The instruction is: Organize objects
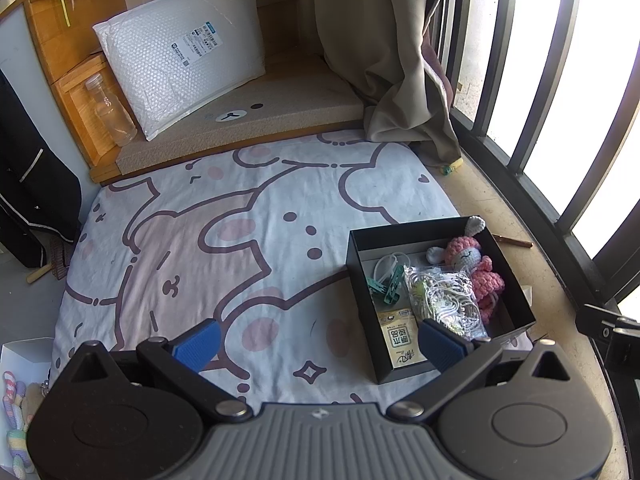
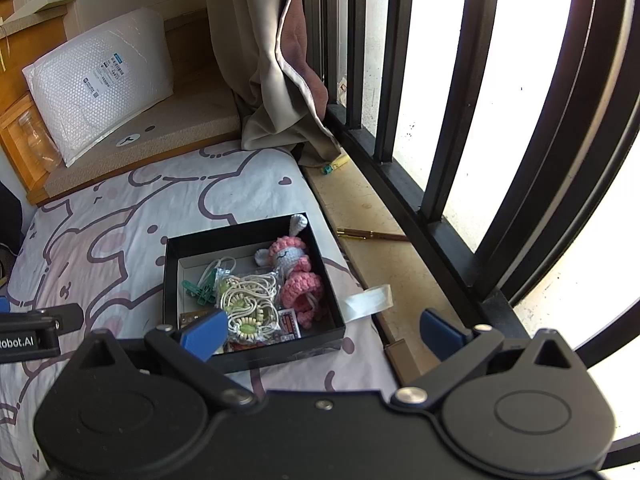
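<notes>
— How far along does the tidying look?

— Mostly done, I judge: the black box point(image 2: 256, 334) on the bed's right side holds a crochet doll point(image 2: 294, 270), pegs point(image 1: 388, 282) and bagged beads point(image 2: 248, 304). The white box point(image 1: 16, 354) near left holds more toys.

— The grippers?

— Left gripper point(image 1: 320, 340) and right gripper point(image 2: 322, 330) both gape, empty.

— Any writing?

— "obot.AI" on the left gripper; the packet's print is unreadable.

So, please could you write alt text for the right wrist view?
A black box on a cartoon bedsheet holds a pink crochet doll, a bead bag and green clips. The open right claw hovers in front, beside window bars.
</notes>
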Tool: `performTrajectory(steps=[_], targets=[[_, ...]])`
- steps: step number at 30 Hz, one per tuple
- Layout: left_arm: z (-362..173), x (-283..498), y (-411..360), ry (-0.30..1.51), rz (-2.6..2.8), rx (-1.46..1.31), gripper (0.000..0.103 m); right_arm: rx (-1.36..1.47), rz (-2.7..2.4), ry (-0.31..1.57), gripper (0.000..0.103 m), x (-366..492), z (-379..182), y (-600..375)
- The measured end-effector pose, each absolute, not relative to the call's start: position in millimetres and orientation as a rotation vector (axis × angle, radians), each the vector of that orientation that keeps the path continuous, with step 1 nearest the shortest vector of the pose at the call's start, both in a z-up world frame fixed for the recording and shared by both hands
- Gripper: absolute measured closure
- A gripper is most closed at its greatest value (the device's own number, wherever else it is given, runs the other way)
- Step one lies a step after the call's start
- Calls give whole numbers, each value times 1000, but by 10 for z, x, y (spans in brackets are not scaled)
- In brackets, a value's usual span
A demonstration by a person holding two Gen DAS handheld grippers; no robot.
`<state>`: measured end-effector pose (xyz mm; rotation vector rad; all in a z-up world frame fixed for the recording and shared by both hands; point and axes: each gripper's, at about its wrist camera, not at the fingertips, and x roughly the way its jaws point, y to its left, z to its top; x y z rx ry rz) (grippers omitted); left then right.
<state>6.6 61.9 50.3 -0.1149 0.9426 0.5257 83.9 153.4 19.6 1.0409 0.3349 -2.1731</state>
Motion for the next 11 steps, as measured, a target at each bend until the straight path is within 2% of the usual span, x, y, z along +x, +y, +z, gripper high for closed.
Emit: performTrajectory(steps=[11], targets=[[510, 60, 623, 944, 513, -126, 0, 1041, -2172, 335, 0, 836, 195, 1537]])
